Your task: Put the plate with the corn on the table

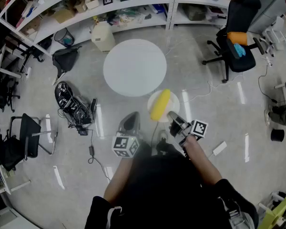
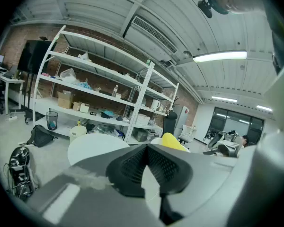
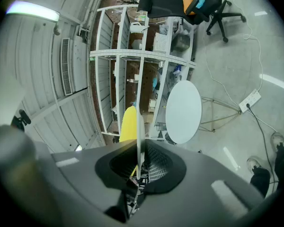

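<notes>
Round white plate (image 1: 174, 100) with yellow corn cob (image 1: 160, 105), not yet on the round white counter (image 1: 135, 67).
We note the right tool (image 1: 171, 116) clamped on the plate's rim. The plate hangs over the grey floor (image 1: 219, 128), just beside the counter's near edge. The left tool (image 1: 131, 120) has its jaws together, nothing between them.
</notes>
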### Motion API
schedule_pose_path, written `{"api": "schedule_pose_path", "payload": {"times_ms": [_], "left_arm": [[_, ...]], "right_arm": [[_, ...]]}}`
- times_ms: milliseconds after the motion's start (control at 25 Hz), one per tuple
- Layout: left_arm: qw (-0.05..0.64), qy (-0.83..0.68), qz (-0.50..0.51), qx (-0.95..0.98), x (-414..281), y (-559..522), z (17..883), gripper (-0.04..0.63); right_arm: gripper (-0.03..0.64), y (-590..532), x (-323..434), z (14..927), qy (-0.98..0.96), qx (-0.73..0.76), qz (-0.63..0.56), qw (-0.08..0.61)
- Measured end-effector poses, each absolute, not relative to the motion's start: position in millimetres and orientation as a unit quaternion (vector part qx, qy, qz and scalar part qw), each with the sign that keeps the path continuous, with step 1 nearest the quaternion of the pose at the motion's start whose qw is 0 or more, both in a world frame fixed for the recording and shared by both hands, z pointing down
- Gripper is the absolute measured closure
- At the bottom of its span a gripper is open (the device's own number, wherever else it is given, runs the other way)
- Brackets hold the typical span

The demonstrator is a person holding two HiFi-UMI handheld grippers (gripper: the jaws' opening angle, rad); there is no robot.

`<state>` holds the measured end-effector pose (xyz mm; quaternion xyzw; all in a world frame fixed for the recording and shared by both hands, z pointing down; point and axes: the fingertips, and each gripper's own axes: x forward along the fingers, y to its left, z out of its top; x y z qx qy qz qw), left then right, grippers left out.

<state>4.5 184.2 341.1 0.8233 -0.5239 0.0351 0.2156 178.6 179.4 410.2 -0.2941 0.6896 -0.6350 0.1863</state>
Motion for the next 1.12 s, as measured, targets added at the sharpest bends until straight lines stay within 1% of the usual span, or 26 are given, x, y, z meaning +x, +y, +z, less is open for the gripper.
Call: {"api": "schedule_pose_path", "payload": {"times_ms": [800, 1120], "left_arm": [[0.219, -0.519, 0.022, 0.826, -13, 189, 338, 0.592], [0.214, -0.511, 0.023, 0.832, -38, 182, 343, 0.592]], "right_arm": [[0.577, 187, 160, 409, 0.697, -0.301, -0.625, 0.183], [0.575, 181, 144, 417, 0.693, -0.318, -0.616, 0.198]]}}
